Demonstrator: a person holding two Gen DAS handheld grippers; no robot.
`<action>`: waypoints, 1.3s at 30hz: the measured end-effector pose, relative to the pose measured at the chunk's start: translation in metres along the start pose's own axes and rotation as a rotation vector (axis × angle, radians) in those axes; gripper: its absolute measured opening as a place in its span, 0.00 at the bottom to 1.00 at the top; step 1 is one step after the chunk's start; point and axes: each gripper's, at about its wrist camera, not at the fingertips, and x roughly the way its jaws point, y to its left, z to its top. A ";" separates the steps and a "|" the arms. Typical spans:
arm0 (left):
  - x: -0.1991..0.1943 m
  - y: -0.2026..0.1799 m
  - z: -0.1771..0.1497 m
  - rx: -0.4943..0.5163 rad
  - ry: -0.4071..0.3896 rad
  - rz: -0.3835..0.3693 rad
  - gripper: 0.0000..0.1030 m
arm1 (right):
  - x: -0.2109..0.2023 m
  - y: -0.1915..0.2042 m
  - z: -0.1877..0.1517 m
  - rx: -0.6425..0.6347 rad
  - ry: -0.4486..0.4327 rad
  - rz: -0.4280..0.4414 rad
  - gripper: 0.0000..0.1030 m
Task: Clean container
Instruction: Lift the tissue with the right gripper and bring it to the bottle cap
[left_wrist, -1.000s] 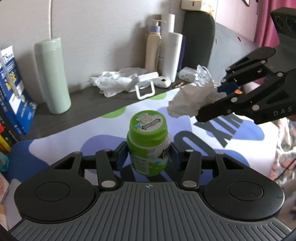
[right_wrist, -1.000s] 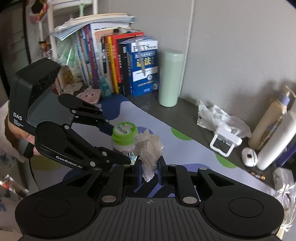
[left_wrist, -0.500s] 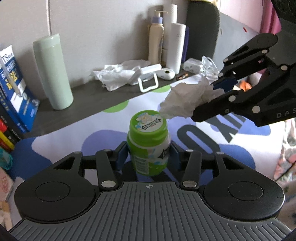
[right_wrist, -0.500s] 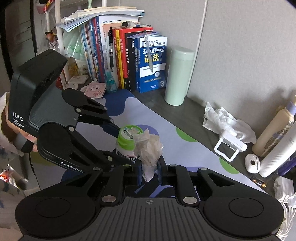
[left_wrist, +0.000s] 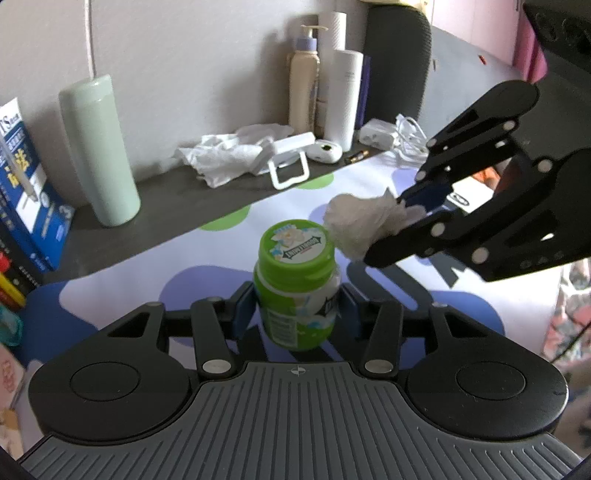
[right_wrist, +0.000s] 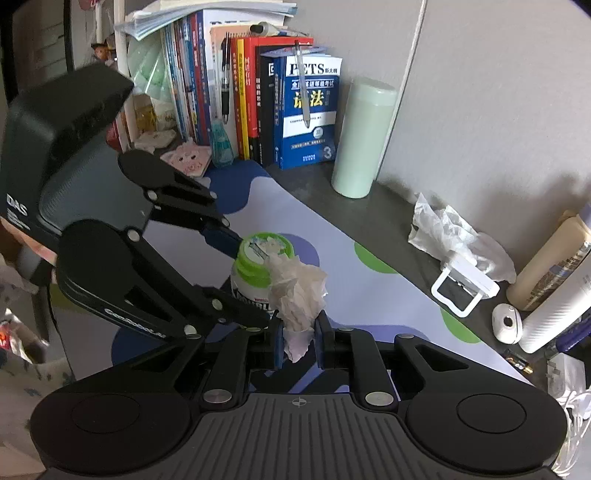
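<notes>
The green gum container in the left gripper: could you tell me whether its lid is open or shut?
Shut. The green lid sits flat on the gum container, label face up, with no gap showing in either view.

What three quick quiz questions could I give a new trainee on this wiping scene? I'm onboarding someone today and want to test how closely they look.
1. True or false: the left gripper is clamped on the green-lidded container.
2. What does the right gripper hold?
A. a pen
B. a crumpled tissue
C. nothing
3. Which part of the container is the tissue nearest: its lid or its base?

Key
1. True; its fingers press the body from both sides.
2. B.
3. The lid; the tissue sits at its edge, apparently touching.
</notes>
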 end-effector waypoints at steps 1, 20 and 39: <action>0.000 -0.001 0.000 0.002 0.000 0.000 0.46 | 0.001 0.001 -0.001 -0.006 0.003 -0.002 0.15; -0.003 -0.007 0.000 0.015 -0.001 -0.001 0.46 | 0.009 0.013 -0.011 -0.077 0.030 -0.035 0.15; -0.005 -0.013 0.000 0.033 -0.011 -0.013 0.46 | -0.017 0.017 0.003 -0.132 -0.048 -0.059 0.15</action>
